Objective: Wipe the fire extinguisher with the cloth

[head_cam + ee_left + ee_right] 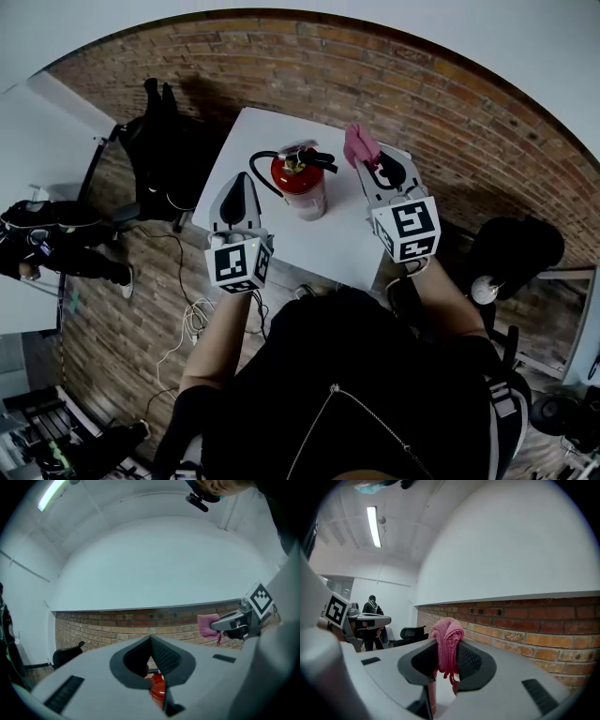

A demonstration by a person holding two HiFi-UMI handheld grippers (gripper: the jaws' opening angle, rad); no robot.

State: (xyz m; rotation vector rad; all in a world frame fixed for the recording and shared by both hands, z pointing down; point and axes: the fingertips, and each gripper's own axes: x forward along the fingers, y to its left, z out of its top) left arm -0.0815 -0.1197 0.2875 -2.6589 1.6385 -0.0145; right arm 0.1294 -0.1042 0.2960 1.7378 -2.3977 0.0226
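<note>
Pink cloth [360, 145] is clamped in the right gripper [368, 162], just right of the upright fire extinguisher [300, 185]; the left gripper [240, 179] is closed, empty.

- The fire extinguisher [300, 184] stands on the tabletop [246, 141].
- The left tool [240, 178] is just left of it, the right tool [367, 161] right.
- The cloth [359, 145] sits in the right tool.

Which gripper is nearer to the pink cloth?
Right. The right gripper clamps the cloth in its jaws; the left gripper hangs across the fire extinguisher from it.
</note>
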